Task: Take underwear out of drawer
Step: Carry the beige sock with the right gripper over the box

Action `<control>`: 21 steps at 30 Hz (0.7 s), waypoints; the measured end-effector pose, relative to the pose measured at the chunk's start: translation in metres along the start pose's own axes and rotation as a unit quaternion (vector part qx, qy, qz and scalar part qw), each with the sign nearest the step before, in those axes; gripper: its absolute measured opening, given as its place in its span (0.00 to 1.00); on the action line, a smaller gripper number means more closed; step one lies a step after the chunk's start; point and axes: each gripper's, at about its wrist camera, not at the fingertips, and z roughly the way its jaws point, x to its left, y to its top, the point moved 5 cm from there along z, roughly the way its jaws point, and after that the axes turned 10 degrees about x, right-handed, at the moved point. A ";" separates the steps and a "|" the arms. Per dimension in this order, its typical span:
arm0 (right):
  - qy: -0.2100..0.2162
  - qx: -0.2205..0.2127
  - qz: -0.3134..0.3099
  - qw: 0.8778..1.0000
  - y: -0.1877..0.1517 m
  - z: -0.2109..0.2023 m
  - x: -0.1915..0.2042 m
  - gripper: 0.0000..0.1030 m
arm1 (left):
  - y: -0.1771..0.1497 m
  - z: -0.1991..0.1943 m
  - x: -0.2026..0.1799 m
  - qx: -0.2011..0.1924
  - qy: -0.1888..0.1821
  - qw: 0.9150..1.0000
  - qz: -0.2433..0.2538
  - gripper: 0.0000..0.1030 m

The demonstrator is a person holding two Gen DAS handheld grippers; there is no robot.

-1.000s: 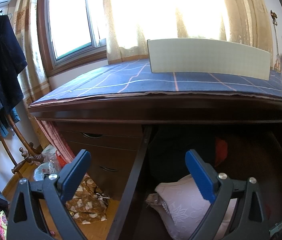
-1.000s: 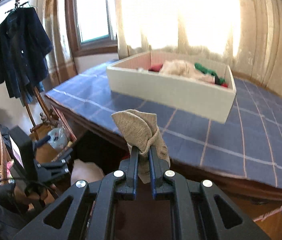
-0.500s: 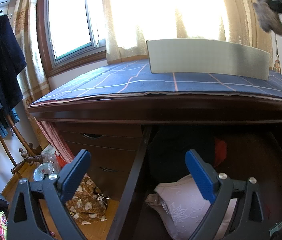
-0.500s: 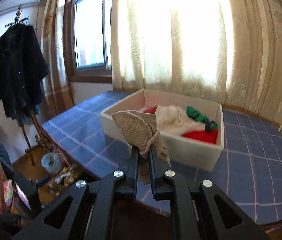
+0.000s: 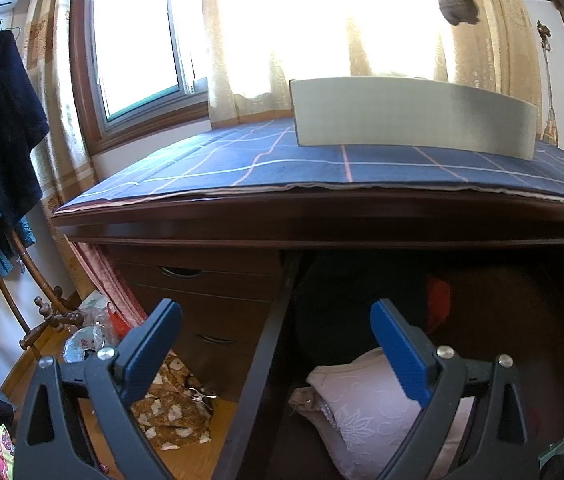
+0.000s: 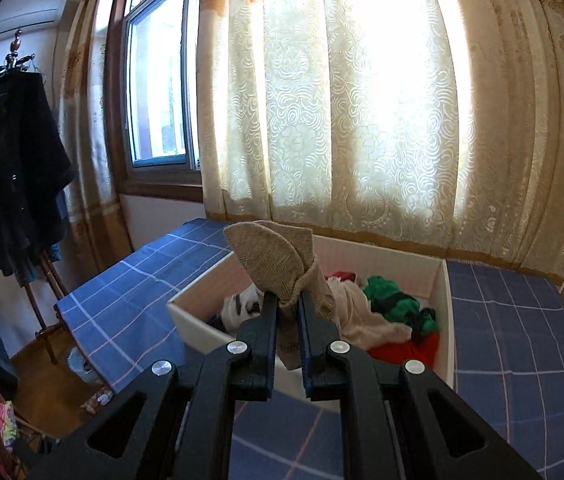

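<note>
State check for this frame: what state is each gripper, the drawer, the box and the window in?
Left gripper: jaws open, empty, over the drawer.
Right gripper: jaws shut on beige garment, above the box.
Drawer: open, clothes inside.
Box: open-topped, holding clothes.
Window: can't tell.

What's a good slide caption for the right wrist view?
Right gripper shut on a beige knit garment, above a white box of clothes on a blue checked cloth.
</note>
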 end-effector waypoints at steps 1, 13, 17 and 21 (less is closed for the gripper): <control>-0.001 0.001 0.002 1.000 0.004 0.005 0.000 0.11 | -0.001 -0.001 0.001 0.000 -0.001 1.000 0.000 0.94; -0.017 0.040 0.020 0.999 0.044 0.090 0.006 0.11 | -0.002 -0.001 0.001 -0.001 -0.007 1.000 -0.001 0.94; -0.019 0.063 0.028 0.997 0.050 0.121 0.010 0.11 | -0.002 -0.002 0.001 0.000 -0.009 1.000 -0.001 0.94; -0.016 0.082 0.042 0.996 0.056 0.150 0.012 0.11 | -0.002 -0.002 0.002 0.002 -0.012 1.000 -0.002 0.94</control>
